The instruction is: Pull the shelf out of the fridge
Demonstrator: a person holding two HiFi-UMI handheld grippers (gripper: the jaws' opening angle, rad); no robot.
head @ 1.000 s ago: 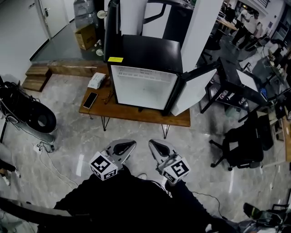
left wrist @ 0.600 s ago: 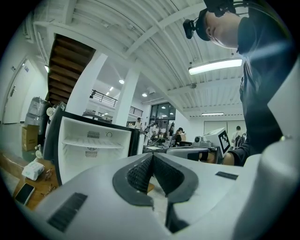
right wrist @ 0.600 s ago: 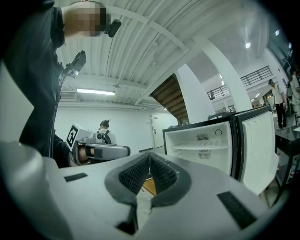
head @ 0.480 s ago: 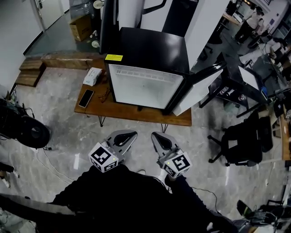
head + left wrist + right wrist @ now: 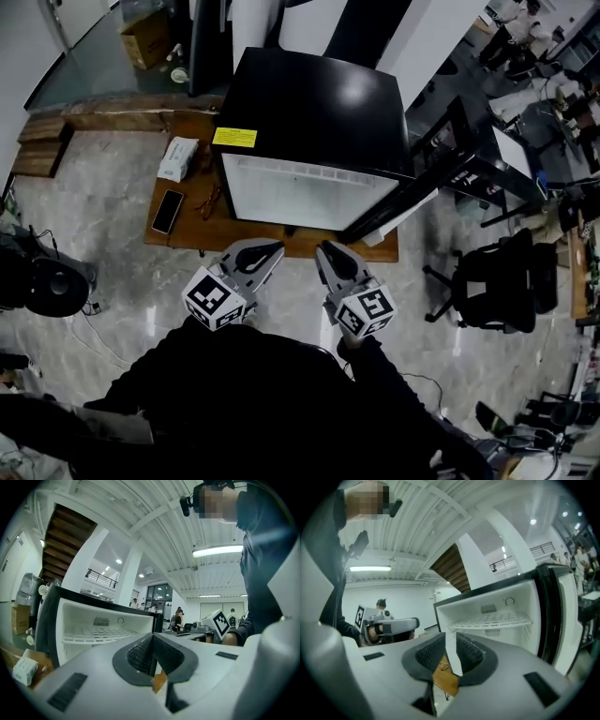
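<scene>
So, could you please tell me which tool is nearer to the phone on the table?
Left. The left tool is below and right of the phone; the right tool, its empty jaws just opening, is further right.

The black fridge [image 5: 314, 103] stands upright on a low wooden tabletop [image 5: 187, 225], its door [image 5: 565, 620] swung open to the right. Inside the white interior, the white wire shelf [image 5: 492, 619] lies level at about mid-height, fully in.
</scene>
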